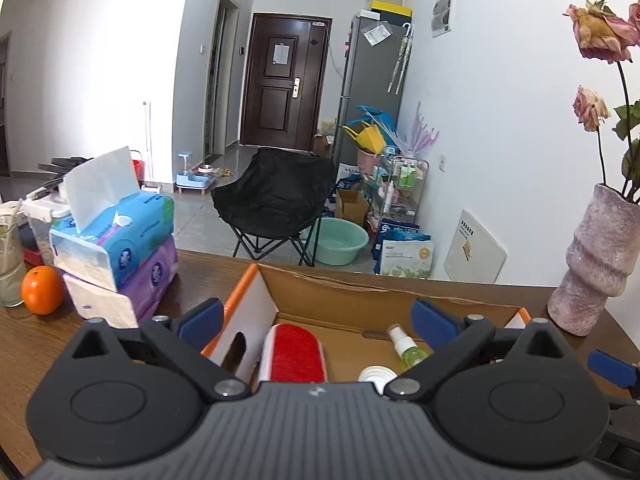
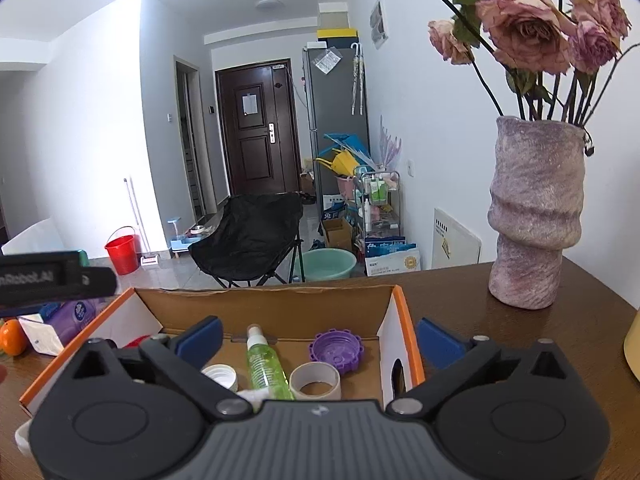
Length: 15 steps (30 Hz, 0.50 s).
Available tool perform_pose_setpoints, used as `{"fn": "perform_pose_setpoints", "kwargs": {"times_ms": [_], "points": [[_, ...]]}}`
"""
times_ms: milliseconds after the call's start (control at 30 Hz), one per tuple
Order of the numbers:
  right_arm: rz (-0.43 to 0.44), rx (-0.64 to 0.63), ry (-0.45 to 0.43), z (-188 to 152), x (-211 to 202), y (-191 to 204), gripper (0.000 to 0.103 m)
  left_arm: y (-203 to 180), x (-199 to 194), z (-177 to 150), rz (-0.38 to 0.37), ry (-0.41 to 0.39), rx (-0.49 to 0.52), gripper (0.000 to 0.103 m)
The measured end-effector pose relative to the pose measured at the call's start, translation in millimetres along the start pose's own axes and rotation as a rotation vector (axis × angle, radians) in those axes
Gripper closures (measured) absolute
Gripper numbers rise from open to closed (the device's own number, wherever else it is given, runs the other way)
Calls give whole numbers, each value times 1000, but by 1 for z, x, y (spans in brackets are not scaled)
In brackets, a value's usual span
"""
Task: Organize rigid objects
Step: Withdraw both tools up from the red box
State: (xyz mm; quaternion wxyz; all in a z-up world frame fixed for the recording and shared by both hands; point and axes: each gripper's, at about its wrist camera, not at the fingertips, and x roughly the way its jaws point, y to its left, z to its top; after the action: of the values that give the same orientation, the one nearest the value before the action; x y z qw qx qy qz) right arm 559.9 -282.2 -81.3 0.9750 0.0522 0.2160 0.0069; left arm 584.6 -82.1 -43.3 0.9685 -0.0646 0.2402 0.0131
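Observation:
An open cardboard box with orange edges stands on the wooden table. Inside lie a red lint brush, a green spray bottle, a white cap, a purple lid and a tape roll. My left gripper is open and empty above the box's near side. My right gripper is open and empty above the box's right half. The left gripper's body shows at the right wrist view's left edge.
Stacked tissue packs, an orange and a glass stand left of the box. A pink vase with dried roses stands to its right. A yellow object is at the far right. A black folding chair stands beyond the table.

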Motion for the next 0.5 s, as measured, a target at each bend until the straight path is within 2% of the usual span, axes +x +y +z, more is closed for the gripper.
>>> {"fn": "perform_pose_setpoints", "kwargs": {"times_ms": [233, 500], "points": [[-2, -24, 32, -3, 3, 5, 0, 3, 3, -2, 17, 29, 12, 0], [-5, -40, 27, -4, -3, 10, 0, 5, -8, -4, 29, 20, 37, 0]]}}
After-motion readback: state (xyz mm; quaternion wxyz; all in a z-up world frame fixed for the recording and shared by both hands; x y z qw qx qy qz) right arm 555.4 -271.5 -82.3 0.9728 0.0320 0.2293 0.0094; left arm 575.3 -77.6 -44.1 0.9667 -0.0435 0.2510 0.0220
